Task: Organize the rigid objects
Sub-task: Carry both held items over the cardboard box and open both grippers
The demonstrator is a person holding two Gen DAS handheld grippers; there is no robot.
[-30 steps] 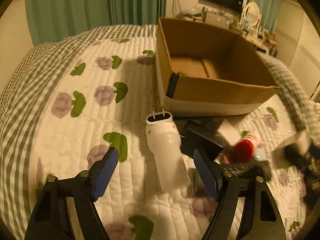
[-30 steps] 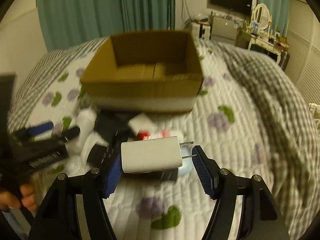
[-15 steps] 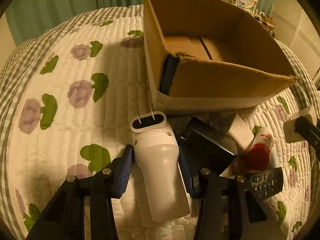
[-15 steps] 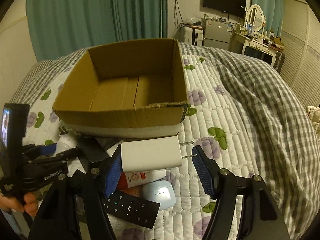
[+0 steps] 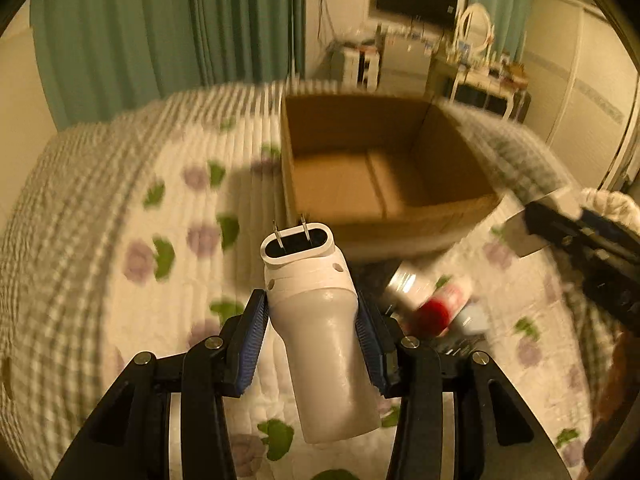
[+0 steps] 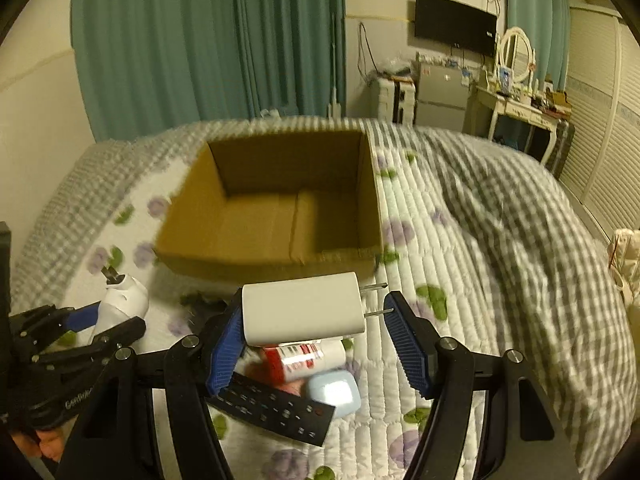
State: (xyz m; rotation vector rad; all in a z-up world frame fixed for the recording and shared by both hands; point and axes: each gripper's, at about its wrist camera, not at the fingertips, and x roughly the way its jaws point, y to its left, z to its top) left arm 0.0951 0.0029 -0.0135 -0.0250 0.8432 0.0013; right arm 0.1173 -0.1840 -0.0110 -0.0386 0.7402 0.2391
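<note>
- My left gripper (image 5: 310, 344) clamps the white rounded plug adapter (image 5: 320, 340), both blue pads pressed on its sides, prongs pointing away, lifted clear of the quilt (image 5: 120, 240).
- My right gripper (image 6: 316, 340) carries the white flat charger (image 6: 302, 312); the left pad touches its end, the prongs face the right pad, and I cannot tell whether they touch it.
- Below lie a red-capped tube (image 6: 304, 360), a pale blue case (image 6: 334, 394) and a black remote (image 6: 276, 408).
- The open cardboard box (image 6: 276, 216) sits just beyond on the bed.
</note>
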